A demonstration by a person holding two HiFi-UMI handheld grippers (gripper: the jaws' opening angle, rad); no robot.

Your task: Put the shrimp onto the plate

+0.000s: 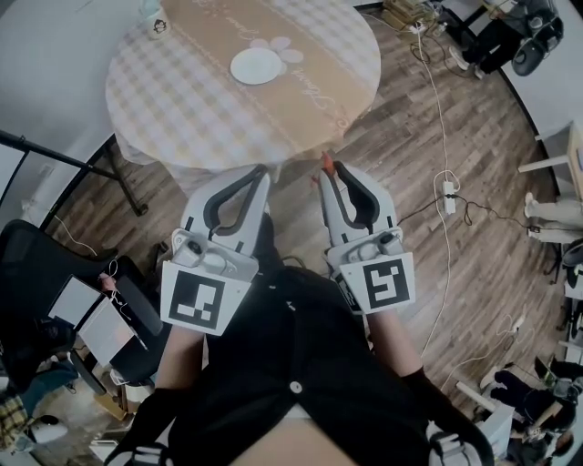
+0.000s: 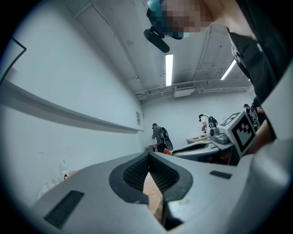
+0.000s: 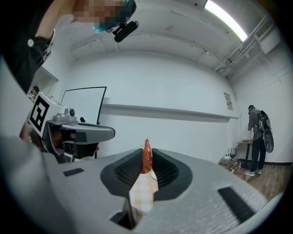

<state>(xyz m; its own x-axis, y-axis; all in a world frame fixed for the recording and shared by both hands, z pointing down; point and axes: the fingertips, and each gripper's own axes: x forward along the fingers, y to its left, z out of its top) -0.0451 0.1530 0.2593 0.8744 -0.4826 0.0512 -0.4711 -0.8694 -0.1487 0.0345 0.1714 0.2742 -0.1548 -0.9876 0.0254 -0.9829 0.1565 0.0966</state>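
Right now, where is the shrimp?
The shrimp is pinched between the fingers of the right gripper, mid head view, just off the table's near edge, short of the plate.

The near half of the desk (image 1: 182, 100) is bare cloth, so the way from its front edge to the plate (image 1: 256, 65) is open. A small bottle (image 1: 155, 18) stands at the far left rim, well apart from the plate. The left tongs (image 1: 261, 171) and the right tongs (image 1: 328, 173), clamped on the shrimp (image 1: 326, 162), hang side by side just short of that edge.
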